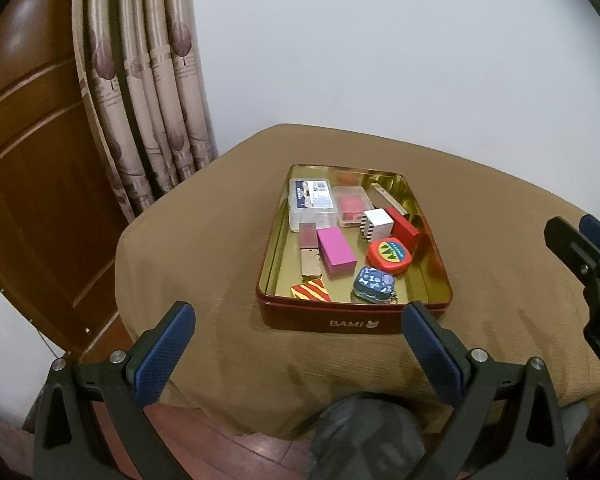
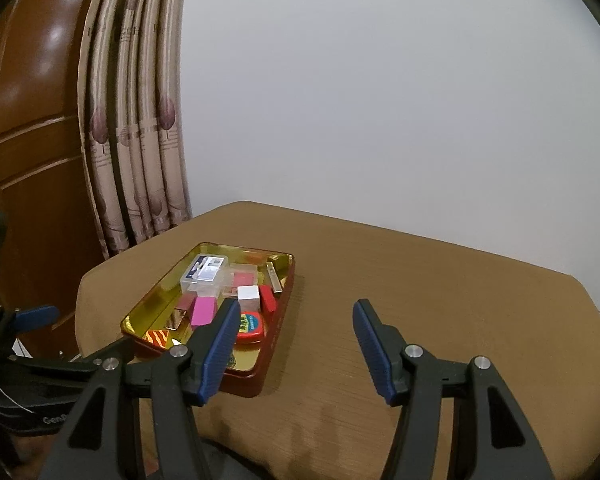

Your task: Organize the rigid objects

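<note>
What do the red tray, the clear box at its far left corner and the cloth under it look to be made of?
Red tray: likely tin-plated metal, glossy red outside, mirror-like gold inside that reflects its contents. Clear box: probably hard transparent plastic; the label shows through its lid. Cloth: woven fabric, matte tan, with fine ribbed texture and soft folds over the table edge.

Glossy metal tin on matt woven cloth; polished wooden door.

In the right wrist view, the blue-padded left finger of the right gripper hides the blue patterned pouch; in the left wrist view, the dark grey blurred shape at the bottom edge is unidentifiable, and the black right gripper is cut off.
</note>
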A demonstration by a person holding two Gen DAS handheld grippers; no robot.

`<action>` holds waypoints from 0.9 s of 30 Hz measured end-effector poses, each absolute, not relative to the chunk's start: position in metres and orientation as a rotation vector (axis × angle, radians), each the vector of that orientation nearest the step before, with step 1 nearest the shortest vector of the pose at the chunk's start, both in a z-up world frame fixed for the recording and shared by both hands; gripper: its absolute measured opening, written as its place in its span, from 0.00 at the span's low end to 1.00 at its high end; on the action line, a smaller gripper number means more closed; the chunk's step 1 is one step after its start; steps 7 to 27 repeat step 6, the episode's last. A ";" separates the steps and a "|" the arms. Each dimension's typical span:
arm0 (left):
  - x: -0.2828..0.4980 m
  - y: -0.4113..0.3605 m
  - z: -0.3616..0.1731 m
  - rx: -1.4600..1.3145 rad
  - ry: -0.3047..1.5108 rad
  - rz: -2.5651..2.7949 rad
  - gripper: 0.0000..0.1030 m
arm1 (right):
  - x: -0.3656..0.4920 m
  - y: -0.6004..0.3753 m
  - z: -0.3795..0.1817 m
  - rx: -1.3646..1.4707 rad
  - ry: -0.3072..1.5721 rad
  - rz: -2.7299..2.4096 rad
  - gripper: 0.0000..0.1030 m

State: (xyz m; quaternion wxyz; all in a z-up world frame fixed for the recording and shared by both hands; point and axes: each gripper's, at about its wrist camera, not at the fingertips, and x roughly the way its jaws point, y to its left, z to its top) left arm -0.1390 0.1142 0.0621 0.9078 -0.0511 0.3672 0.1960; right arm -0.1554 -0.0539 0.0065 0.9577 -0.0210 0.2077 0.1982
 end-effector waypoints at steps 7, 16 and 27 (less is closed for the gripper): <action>-0.138 0.117 0.060 -0.108 0.764 0.406 0.99 | -0.155 -0.050 0.008 -0.042 0.419 0.411 0.58; -0.138 0.117 0.060 -0.108 0.764 0.406 0.99 | -0.155 -0.050 0.008 -0.042 0.419 0.411 0.58; -0.138 0.117 0.060 -0.108 0.764 0.406 0.99 | -0.155 -0.050 0.008 -0.042 0.419 0.411 0.58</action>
